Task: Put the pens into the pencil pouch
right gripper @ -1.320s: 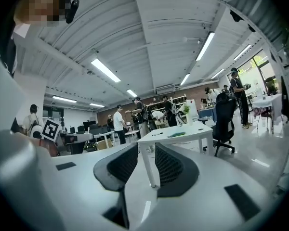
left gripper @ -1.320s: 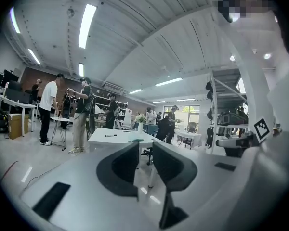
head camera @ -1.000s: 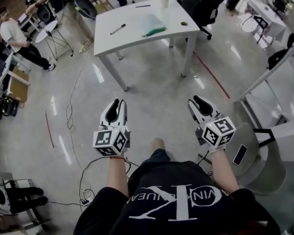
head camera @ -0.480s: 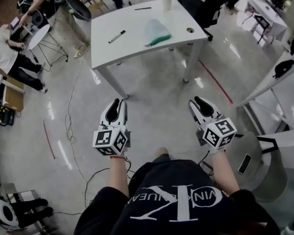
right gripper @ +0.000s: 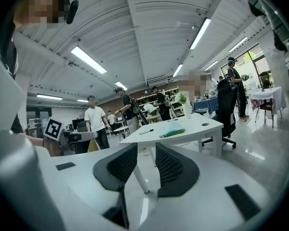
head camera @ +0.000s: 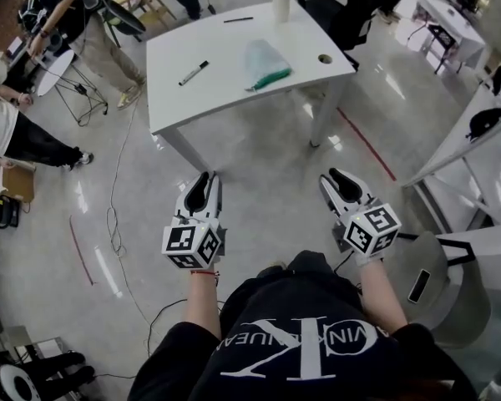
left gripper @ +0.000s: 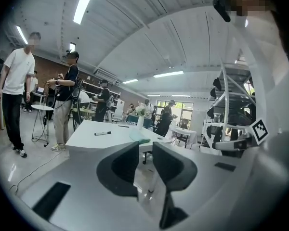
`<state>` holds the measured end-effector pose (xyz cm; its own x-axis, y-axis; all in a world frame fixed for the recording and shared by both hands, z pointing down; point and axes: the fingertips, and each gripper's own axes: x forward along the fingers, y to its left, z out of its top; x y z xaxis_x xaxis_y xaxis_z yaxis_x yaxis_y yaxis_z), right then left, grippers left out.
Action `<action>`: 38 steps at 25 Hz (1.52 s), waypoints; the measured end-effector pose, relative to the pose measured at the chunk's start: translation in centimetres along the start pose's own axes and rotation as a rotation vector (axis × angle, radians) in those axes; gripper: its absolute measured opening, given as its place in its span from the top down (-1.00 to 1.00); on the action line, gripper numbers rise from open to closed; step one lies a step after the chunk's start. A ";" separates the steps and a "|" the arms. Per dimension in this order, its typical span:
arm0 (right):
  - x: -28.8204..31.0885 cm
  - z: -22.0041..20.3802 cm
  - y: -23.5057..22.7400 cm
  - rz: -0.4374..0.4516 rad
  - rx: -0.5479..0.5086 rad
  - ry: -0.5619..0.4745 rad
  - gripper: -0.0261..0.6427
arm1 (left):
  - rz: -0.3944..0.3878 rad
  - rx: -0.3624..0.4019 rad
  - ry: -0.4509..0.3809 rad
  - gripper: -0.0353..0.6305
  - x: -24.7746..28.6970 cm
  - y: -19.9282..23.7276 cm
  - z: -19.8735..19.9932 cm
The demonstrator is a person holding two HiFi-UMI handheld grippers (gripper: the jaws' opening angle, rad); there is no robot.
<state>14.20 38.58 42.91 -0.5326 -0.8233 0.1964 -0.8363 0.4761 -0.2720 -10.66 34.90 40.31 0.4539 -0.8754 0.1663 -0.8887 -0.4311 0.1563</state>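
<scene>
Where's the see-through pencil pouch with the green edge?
Head view: the see-through pouch lies on the white table, between the black-and-white marker at its left and the round cable hole at its right.

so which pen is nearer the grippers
The black-capped white marker left of the pouch; the thin dark pen lies farther back by the vase.

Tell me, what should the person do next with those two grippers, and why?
Probably step closer to the table: the left gripper and right gripper are open and empty over the floor, short of it, while the marker, the thin pen and the pouch lie on top.
</scene>
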 end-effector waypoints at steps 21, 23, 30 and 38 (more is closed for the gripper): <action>15.3 5.7 -10.2 0.126 -0.012 0.050 0.56 | 0.077 -0.025 0.003 0.66 15.9 4.8 3.6; 17.0 6.2 -11.3 0.139 -0.011 0.066 0.56 | 0.081 -0.031 0.019 0.66 17.6 5.2 3.6; 22.4 7.9 -14.7 0.187 -0.017 0.100 0.56 | 0.113 -0.046 0.008 0.66 23.2 7.1 4.9; 27.0 8.9 -16.9 0.246 -0.020 0.121 0.56 | 0.135 -0.043 0.020 0.66 27.3 8.1 5.3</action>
<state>15.14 5.51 44.39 -0.7310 -0.6393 0.2384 -0.6813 0.6642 -0.3076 -5.86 6.36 40.92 0.3319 -0.9202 0.2076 -0.9383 -0.2994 0.1732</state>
